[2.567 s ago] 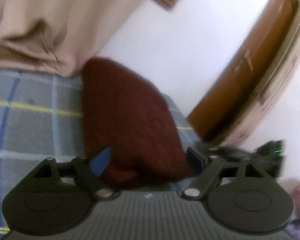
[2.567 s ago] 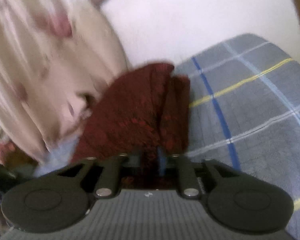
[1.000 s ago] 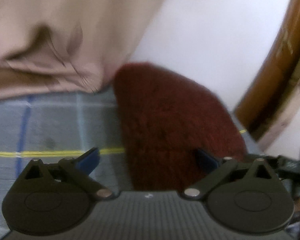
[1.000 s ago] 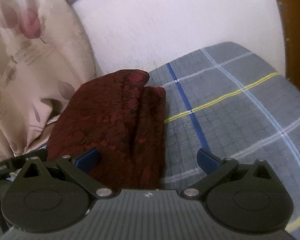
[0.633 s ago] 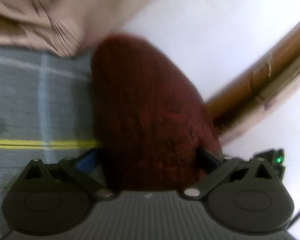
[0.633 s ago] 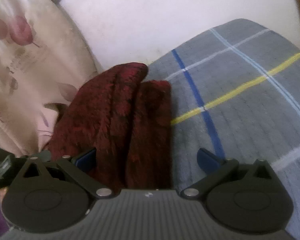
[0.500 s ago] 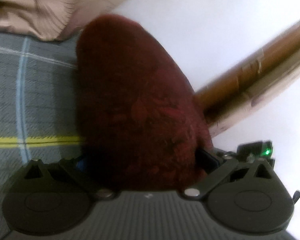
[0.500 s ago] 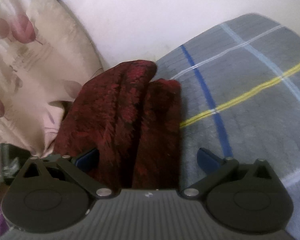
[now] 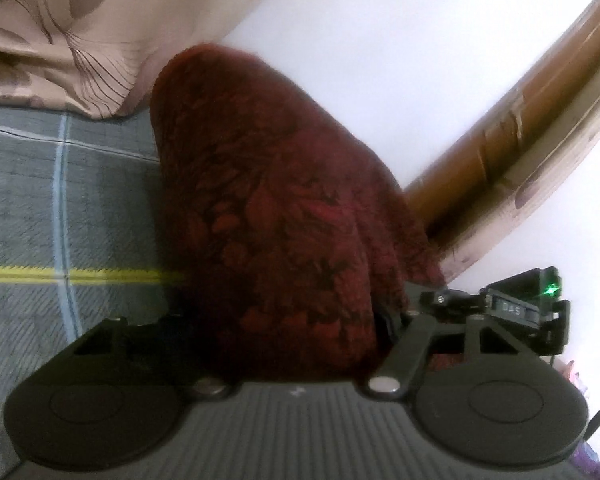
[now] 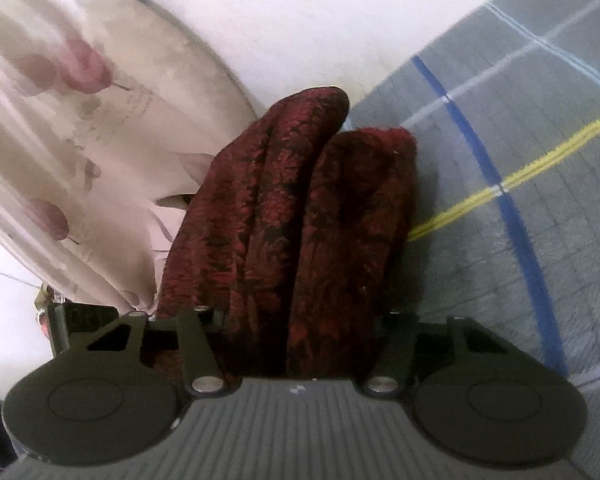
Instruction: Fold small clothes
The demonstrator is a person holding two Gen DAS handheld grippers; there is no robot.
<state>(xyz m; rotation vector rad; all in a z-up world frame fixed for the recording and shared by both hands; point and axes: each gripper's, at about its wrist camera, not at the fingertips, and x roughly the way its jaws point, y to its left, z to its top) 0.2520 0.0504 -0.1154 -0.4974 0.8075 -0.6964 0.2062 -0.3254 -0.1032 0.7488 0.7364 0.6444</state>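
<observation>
The dark red fleecy garment lies on the grey checked bedcover, near the wall and the beige curtain. Its long axis runs straight away from both claws, near end at the jaws and far end by the wall.

The left claw has just been closing — the bulky near end fills the gap between its jaws and appears pinched, though its pads are hidden by cloth.

The right claw has likewise just been closing; its jaws stand on either side of two side-by-side folds of the garment and look clamped on them.

Both hands sit equally near, so any lift likely pulls the near end toward the far end.
</observation>
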